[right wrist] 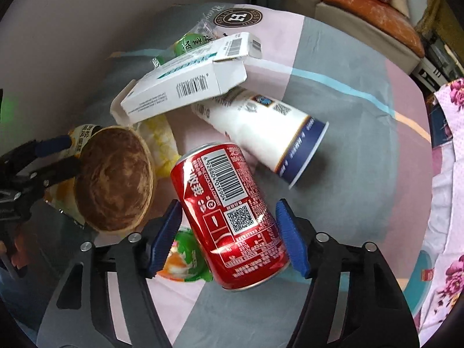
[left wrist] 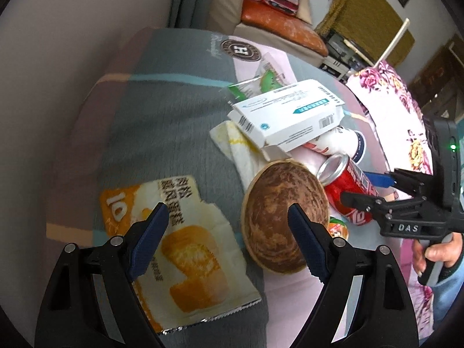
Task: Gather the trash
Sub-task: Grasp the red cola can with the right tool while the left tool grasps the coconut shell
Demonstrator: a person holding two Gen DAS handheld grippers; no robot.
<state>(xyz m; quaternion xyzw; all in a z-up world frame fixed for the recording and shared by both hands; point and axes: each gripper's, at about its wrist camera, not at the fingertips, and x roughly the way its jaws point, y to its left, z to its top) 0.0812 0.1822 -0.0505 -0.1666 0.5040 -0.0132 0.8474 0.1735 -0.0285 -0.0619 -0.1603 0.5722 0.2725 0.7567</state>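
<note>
We look down on a heap of trash lying on a grey and pink cloth (right wrist: pixel 333 66) that covers the worktop. The right gripper (right wrist: pixel 229 236) straddles the red can (right wrist: pixel 229 211), which lies on its side between the jaws. The blue pads sit just beside the can's flanks, with a sliver of gap visible on each side, so we read the jaws as not yet pressing on it. Under the can's lower left side peeks a small green and orange jelly cup (right wrist: pixel 182 258). Beyond the can lie a white paper cup (right wrist: pixel 266 133) on its side and an opened white carton (right wrist: pixel 185 87) resting across the cup's end. The brown wooden bowl (right wrist: pixel 113 179) stands tilted to the can's left.

The left gripper (left wrist: pixel 229 235) hangs with jaws wide and empty over a torn snack wrapper (left wrist: pixel 188 246); its right pad is in front of the bowl (left wrist: pixel 278 211).
</note>
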